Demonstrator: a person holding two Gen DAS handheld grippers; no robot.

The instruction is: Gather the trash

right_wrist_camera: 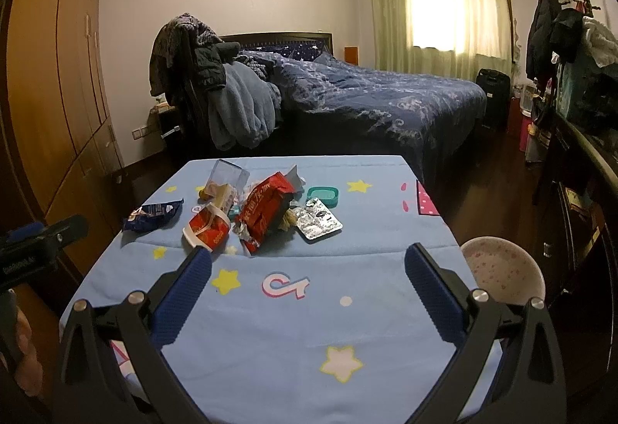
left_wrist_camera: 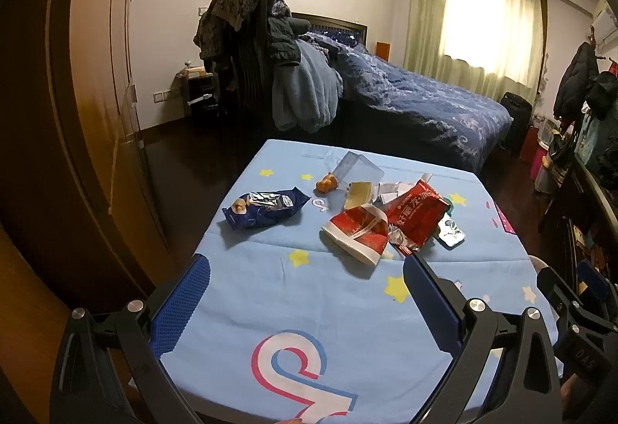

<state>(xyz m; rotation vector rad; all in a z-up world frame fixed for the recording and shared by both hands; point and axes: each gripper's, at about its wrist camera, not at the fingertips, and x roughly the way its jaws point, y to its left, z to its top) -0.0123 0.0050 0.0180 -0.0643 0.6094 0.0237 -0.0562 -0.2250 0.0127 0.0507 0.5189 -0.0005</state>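
Two grippers, left [left_wrist_camera: 305, 265] and right [right_wrist_camera: 309, 257], hover level above the star-printed blue tablecloth [left_wrist_camera: 347, 312], jaws spread wide and empty. Crumpled red snack wrapper [right_wrist_camera: 266, 211] partly hides the teal lid [right_wrist_camera: 323, 195] behind it.

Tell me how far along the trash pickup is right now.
Nothing looks collected yet. Both the left gripper and right gripper are open and empty, hovering over the near table edge. Still on the tablecloth: blue wrapper, red cup, red packet, blister pack, clear box.
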